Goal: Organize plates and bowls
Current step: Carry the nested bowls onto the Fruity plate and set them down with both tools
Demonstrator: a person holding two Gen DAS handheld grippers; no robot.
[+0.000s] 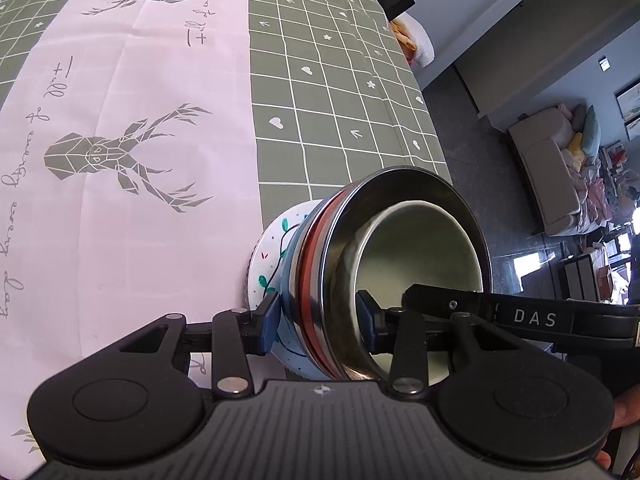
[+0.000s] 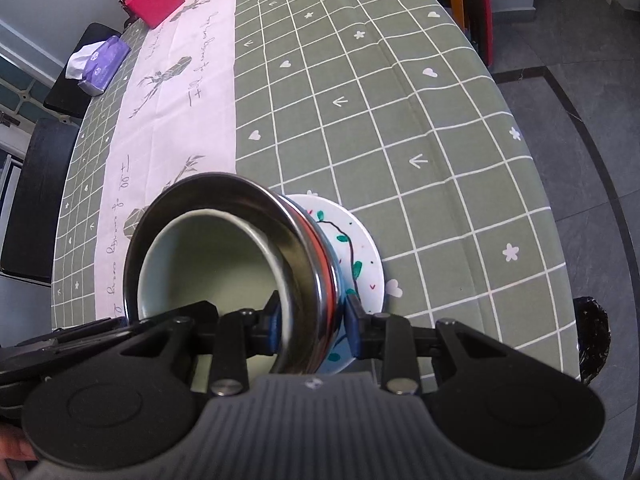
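Your left gripper (image 1: 318,322) and right gripper (image 2: 314,320) both clamp the same stack of dishes from opposite sides. On the left, one blue finger pad (image 1: 269,322) presses the painted underside of the white plate (image 1: 276,248) at the bottom of the stack, and the other pad sits inside the steel bowl (image 1: 400,208), so the fingers are narrowed onto plate, red-rimmed dish and steel wall together. On the right, one pad (image 2: 352,326) lies against the plate's (image 2: 360,240) outer face and the other (image 2: 272,316) reaches inside the steel bowl (image 2: 224,200); those fingers are likewise narrow and gripping the stack's edge.

The stack nests a pale green bowl (image 1: 424,248) inside the steel bowl, a thin red-rimmed layer (image 1: 314,248) beneath it, then the white plate with green leaf sprigs. It appears tipped in both views, mouth turned toward each camera; I cannot tell whether the plate touches the surface.

Below is the surface, under a green checked cloth (image 2: 360,120) with a pale runner (image 1: 120,120) bearing deer prints. At the far end in your right view sit a red box (image 2: 154,2) and a purple tissue pack (image 2: 102,60).
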